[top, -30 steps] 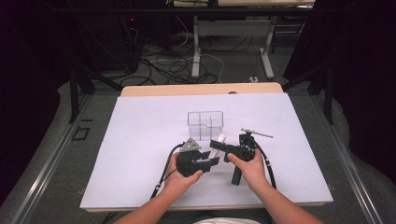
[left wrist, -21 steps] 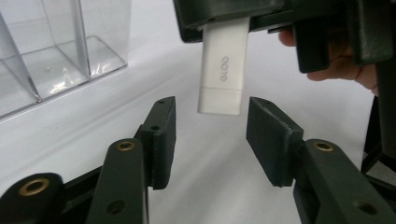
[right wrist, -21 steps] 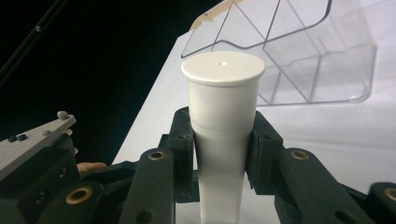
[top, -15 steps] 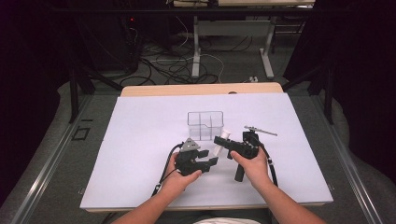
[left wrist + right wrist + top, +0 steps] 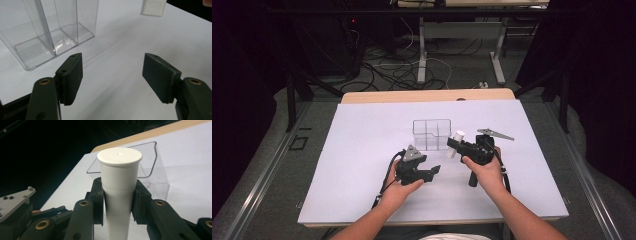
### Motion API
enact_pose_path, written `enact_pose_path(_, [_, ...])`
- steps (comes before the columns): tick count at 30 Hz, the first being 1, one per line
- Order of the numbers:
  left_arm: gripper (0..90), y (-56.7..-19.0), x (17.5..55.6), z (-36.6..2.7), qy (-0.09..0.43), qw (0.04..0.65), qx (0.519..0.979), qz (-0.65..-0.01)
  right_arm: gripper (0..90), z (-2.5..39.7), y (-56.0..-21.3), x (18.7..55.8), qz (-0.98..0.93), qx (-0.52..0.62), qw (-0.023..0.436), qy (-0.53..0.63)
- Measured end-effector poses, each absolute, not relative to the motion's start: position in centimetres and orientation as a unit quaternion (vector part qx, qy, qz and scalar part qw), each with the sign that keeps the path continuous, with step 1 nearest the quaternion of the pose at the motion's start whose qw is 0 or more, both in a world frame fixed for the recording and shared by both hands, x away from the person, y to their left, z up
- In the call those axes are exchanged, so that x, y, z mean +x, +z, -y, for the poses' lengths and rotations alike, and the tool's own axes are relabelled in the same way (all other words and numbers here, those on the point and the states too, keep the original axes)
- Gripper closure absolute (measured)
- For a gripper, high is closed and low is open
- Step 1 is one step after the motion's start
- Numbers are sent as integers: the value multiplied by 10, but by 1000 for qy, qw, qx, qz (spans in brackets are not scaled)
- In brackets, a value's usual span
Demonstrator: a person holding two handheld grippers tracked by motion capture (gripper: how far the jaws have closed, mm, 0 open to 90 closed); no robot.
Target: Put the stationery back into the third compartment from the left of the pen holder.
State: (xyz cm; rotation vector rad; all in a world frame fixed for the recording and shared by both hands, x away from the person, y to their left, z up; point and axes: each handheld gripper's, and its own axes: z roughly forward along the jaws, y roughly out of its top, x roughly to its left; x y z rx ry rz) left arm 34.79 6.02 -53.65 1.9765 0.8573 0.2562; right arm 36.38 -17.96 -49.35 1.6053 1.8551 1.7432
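A white capped tube [image 5: 119,187] stands upright between the pads of my right gripper [image 5: 119,203], which is shut on it. In the high view that right gripper [image 5: 454,146] holds the white tube [image 5: 457,138] just right of a clear divided box [image 5: 432,134], lifted off the white mat. My left gripper [image 5: 112,75] is open with nothing between its fingers, low over the mat. The left gripper [image 5: 432,171] sits in front of the clear box [image 5: 50,32], which has thin inner walls. The tube's lower end [image 5: 153,7] shows at the top of the left gripper view.
A white mat [image 5: 362,150] covers the wooden table [image 5: 427,95]. Beyond the table's far edge are table legs and cables on a dark floor [image 5: 412,65]. The left gripper's grey plate [image 5: 15,200] shows at the lower left of the right gripper view.
The right gripper has moved right and slightly away from the left gripper with the white tube in it. The left gripper has stayed about where it was.
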Motion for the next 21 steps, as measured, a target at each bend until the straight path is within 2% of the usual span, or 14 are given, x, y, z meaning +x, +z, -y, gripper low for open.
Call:
enact_pose_path(11, [247,-536,351,-62,114,447,811,-360,677,182,-480,377,-628,507,126,577])
enact_pose_path(16, [162,-537,353,-63,122,444,809,-366,677,181,-477,384,-635,500,138,572])
enact_pose_path(21, [147,-537,353,-63,120,435,811,-372,677,178,-472,390,-638,496,151,570])
